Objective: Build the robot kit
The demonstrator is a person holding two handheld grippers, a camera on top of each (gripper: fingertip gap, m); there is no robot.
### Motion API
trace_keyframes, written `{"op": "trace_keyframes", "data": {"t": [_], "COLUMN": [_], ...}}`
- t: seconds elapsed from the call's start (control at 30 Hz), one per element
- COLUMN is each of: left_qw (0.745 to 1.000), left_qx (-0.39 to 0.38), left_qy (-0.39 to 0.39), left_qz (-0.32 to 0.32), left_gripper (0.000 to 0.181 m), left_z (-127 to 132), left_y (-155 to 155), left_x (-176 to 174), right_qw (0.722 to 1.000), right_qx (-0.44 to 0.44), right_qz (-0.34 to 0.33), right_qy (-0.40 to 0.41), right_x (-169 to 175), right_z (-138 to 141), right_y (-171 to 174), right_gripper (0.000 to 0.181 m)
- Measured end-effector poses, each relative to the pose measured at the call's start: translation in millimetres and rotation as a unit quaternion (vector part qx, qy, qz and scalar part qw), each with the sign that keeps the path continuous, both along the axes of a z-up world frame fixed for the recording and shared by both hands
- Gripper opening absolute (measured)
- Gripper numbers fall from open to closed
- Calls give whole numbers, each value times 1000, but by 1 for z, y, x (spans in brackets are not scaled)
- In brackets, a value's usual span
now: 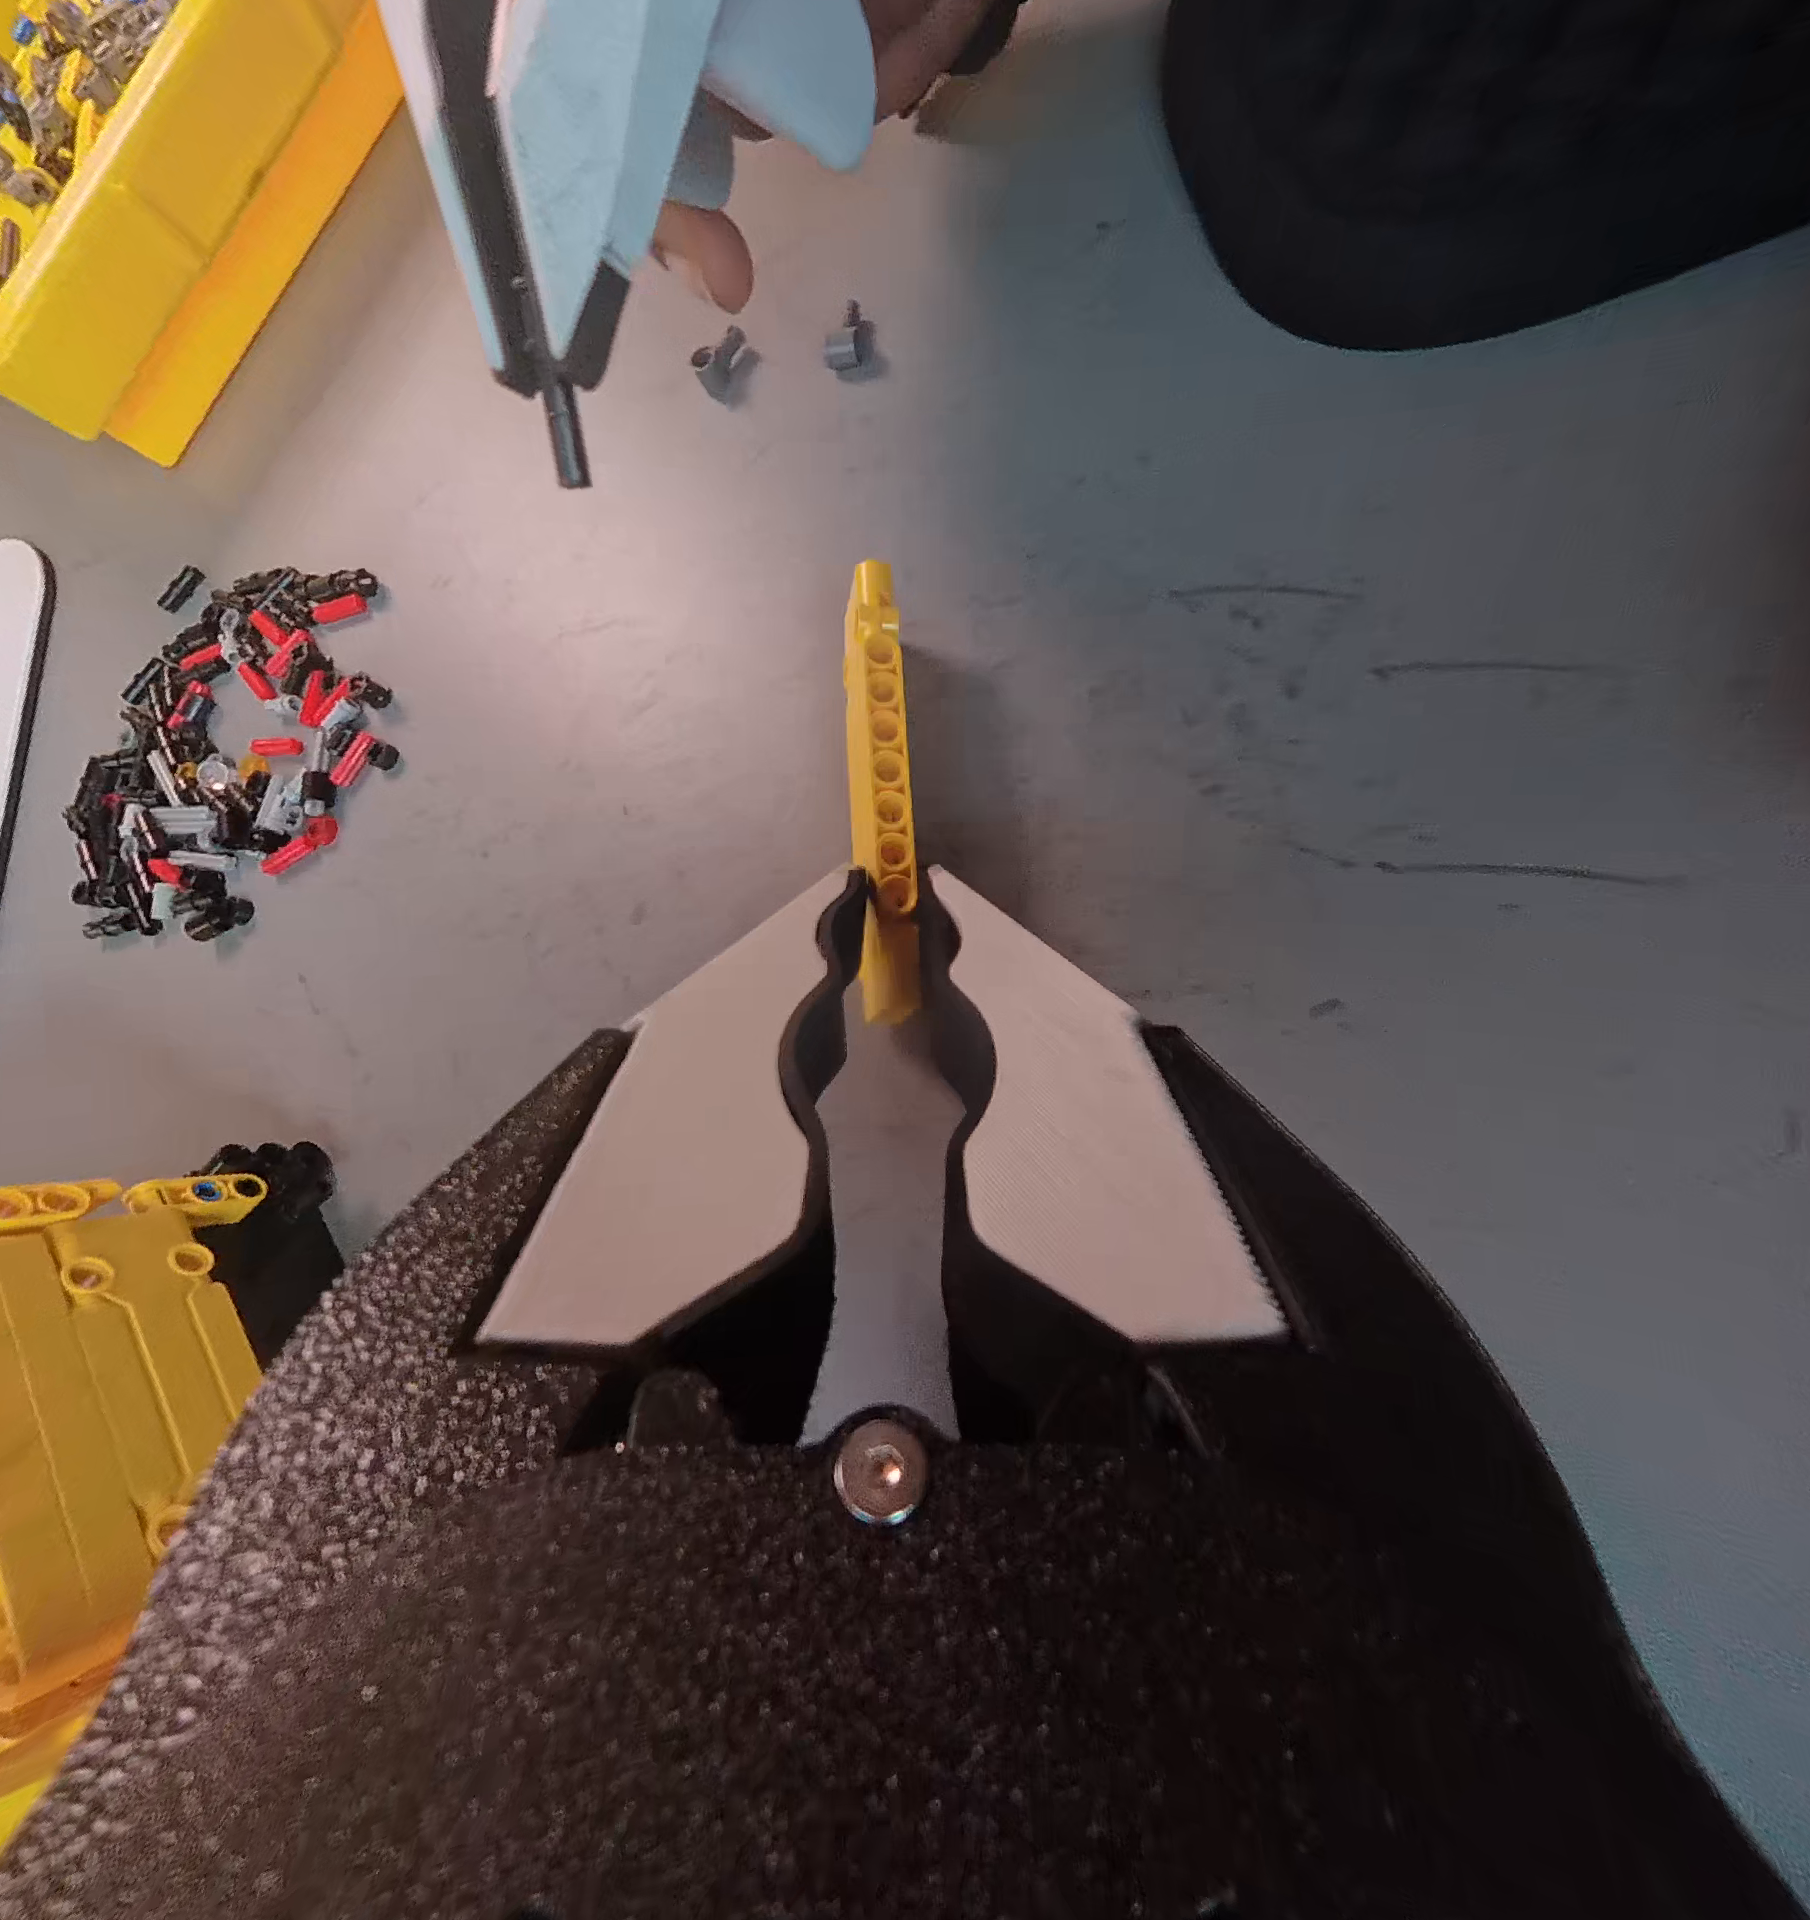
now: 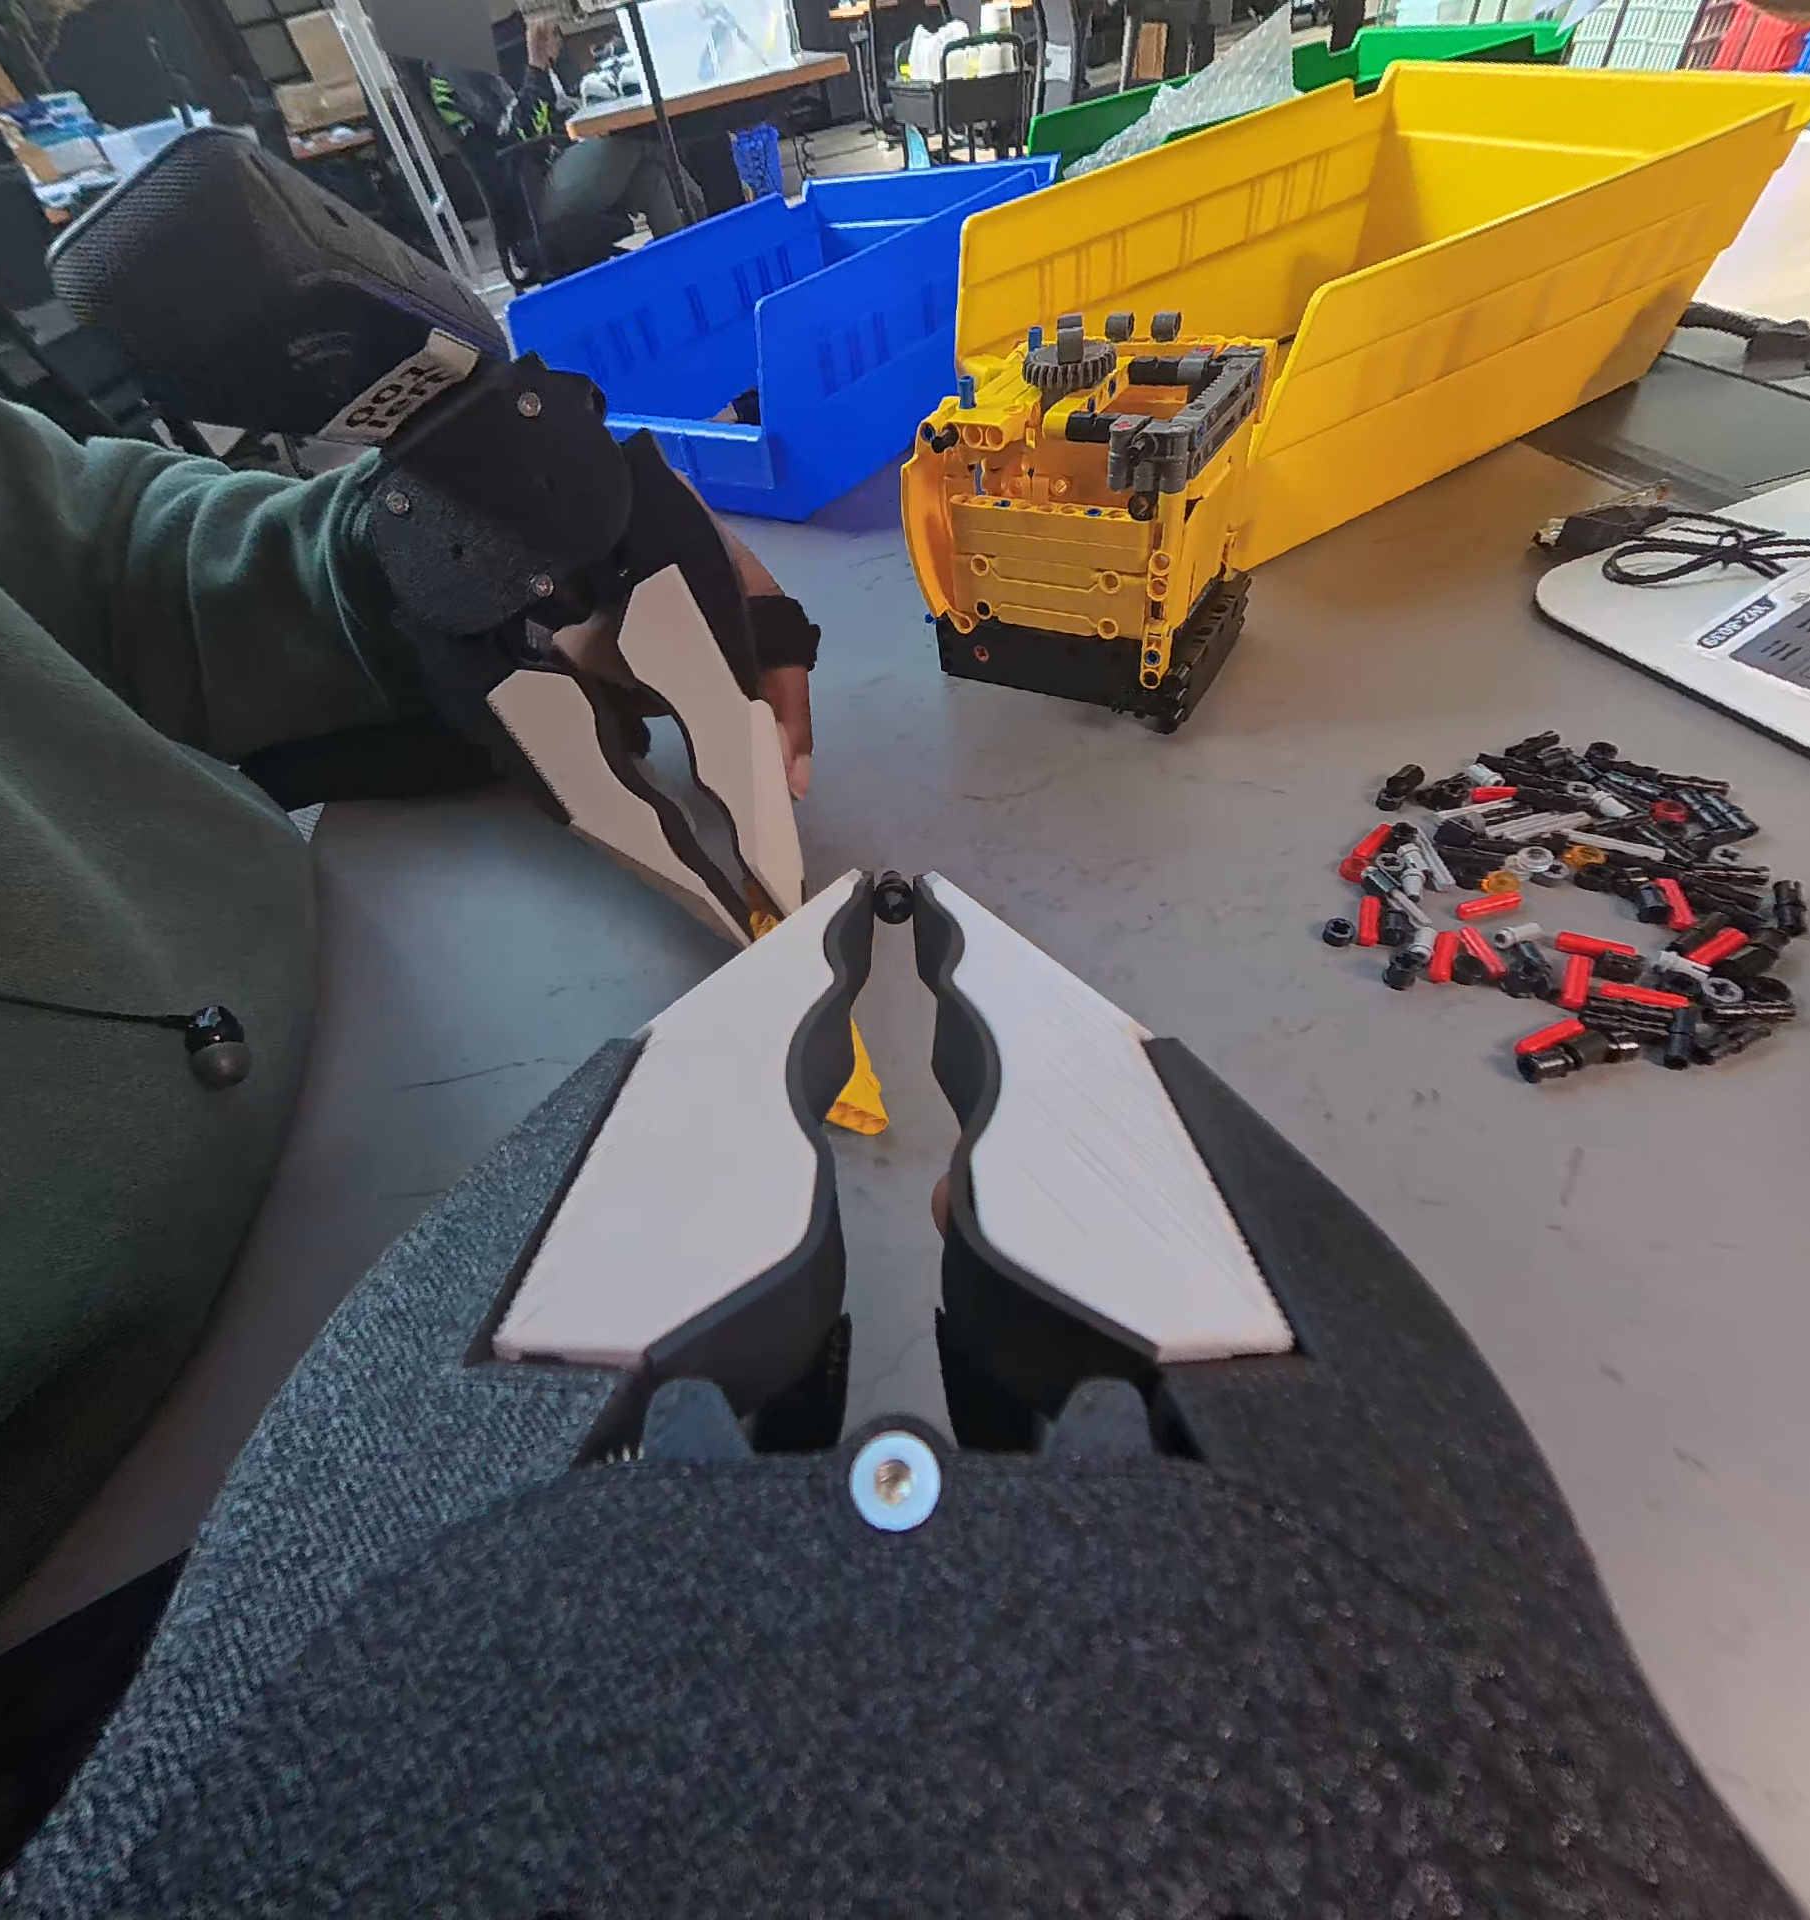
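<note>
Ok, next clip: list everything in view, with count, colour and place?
beam: one, yellow, clamped in left tongs
pin: one, black, pinched at right tongs' tips
loose connectors: two, grey, on table beyond the beam
parts pile: many, black, red, grey, on table
model: one, yellow and black, by the bins
yellow bin: one, behind model
blue bin: one, beside yellow bin
left tongs: white fingers
right tongs: white fingers

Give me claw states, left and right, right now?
Left claw: shut on the yellow beam, held over the grey table.
Right claw: shut on a small black pin.
</note>
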State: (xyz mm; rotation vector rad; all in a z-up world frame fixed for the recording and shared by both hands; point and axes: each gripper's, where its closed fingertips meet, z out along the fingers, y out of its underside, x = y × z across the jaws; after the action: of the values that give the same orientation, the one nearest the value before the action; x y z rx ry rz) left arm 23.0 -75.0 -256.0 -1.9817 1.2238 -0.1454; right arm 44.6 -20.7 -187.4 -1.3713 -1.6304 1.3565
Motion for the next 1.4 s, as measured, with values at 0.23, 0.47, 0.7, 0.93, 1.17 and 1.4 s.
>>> {"op": "trace_keyframes", "data": {"t": [0.23,0.47,0.7,0.93,1.17,1.4], "left_qw": [993,962,979,990,996,993], "left_qx": [70,158,101,44,-32,-55], "left_qy": [90,211,152,79,-80,-102], "left_qz": [-43,-66,-89,-104,-16,21], "left_gripper": [9,9,13,21,39,43], "left_z": [-2,-5,-8,-7,14,10], "left_y": [-4,2,-13,-27,-11,-3], "left_x": [6,0,7,17,11,6], "right_qw": [1000,1000,999,999,999,999], "right_qx": [4,3,-2,-3,-12,-21], "right_qz": [-11,-28,-40,-42,-38,-23], "right_qy": [-3,2,-1,-5,-12,-16], "right_x": [-1,-1,-1,-1,0,0], "right_z": [-2,1,-1,-3,-3,-4], "right_y": [4,11,15,17,16,7], "right_gripper": [7,7,7,7,7,7]}}
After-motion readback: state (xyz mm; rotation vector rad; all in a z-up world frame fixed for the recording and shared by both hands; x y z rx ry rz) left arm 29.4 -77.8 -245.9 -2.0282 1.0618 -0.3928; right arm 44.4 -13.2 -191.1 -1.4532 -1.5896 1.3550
